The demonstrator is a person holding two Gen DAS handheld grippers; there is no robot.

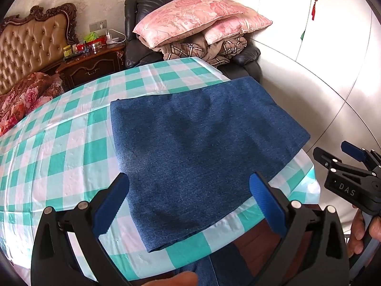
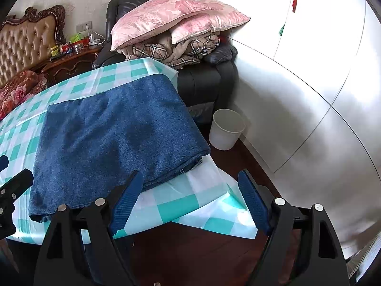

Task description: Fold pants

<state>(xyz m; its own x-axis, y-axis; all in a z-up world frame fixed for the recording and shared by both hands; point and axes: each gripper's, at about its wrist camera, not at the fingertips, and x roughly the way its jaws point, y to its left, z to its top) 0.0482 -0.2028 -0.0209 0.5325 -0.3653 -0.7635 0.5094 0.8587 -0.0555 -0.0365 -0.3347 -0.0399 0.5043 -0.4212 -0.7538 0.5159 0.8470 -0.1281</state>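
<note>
The blue denim pants (image 1: 197,147) lie folded into a flat rectangle on the table's teal-and-white checked cloth (image 1: 59,157), near its right edge. In the right wrist view the pants (image 2: 112,133) show stacked layers at the near right edge. My left gripper (image 1: 190,200) is open and empty, held above the near edge of the pants. My right gripper (image 2: 190,207) is open and empty, over the table's near right corner, beside the pants. It also shows in the left wrist view (image 1: 333,155) at the right, off the table.
A white bucket (image 2: 226,128) stands on the dark floor right of the table. A black armchair (image 2: 207,81) stacked with pink pillows (image 2: 171,16) and a plaid blanket is behind the table. A bed and cluttered nightstand (image 1: 92,62) are at back left. White wardrobe doors line the right.
</note>
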